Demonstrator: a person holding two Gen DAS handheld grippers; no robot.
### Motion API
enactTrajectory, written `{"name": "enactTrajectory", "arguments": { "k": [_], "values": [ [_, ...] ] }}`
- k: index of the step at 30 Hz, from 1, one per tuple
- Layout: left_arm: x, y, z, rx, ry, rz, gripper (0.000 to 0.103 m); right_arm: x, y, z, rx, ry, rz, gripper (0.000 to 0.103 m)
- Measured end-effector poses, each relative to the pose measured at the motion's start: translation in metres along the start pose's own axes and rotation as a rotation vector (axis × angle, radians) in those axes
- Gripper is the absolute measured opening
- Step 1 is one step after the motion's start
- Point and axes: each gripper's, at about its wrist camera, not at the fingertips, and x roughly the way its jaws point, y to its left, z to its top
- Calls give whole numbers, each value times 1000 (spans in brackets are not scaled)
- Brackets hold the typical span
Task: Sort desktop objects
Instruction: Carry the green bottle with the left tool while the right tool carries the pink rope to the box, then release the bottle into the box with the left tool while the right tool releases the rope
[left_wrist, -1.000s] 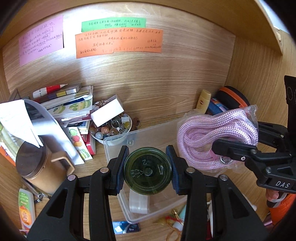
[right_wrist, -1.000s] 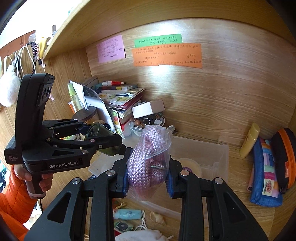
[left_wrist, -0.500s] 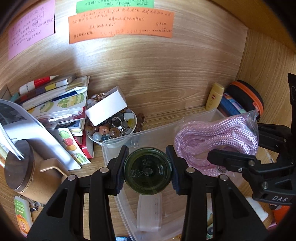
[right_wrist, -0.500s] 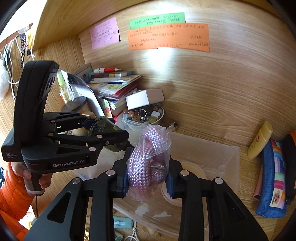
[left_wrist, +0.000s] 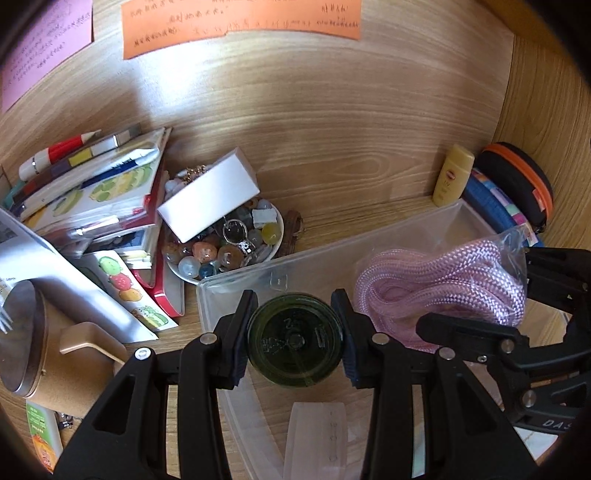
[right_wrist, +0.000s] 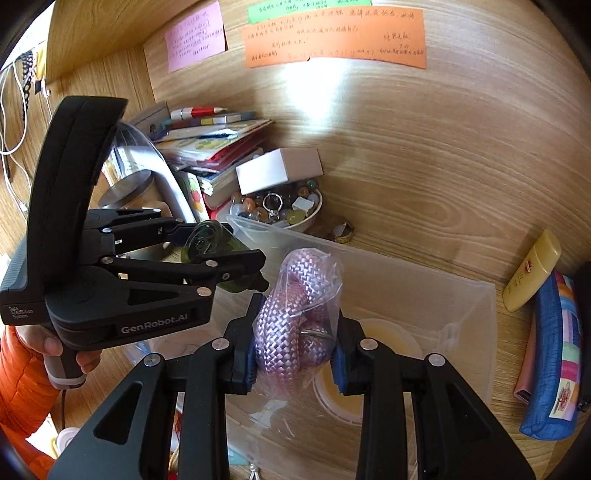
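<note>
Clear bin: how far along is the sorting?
Done: the clear bin already holds a tape roll. In hand: the left hand-held gripper grips a green jar and the right hand-held gripper a bagged pink rope, both over the bin, unreleased. Left: yellow tube and bead bowl remain outside.

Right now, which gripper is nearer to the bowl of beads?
Left. The left gripper, shut on the green bottle, is just in front of the bowl of beads. The right gripper, holding the bagged pink rope, is farther back over the clear bin.
</note>
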Motion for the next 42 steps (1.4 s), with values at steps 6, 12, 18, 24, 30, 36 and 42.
{"name": "enactTrajectory", "arguments": {
  "k": [6,12,18,24,30,36,42],
  "values": [
    [8,-2,-2,9,15,19,41,8,0,0,-9,20,5,28],
    [16,-7,0,23,34,40,41,15,-1,0,-11,39,5,28],
    [19,-8,-2,34,39,46,41,16,2,1,-39,44,-15,28],
    [17,-4,-3,26,46,51,41,16,3,1,-42,48,-30,28],
    [11,0,-7,18,37,38,51,14,7,1,-58,51,-47,29],
    [8,-1,-7,16,37,42,53,6,9,3,-56,44,-44,30],
    [1,0,-8,13,24,63,62,-7,12,5,-75,3,-80,44]
  ]
}}
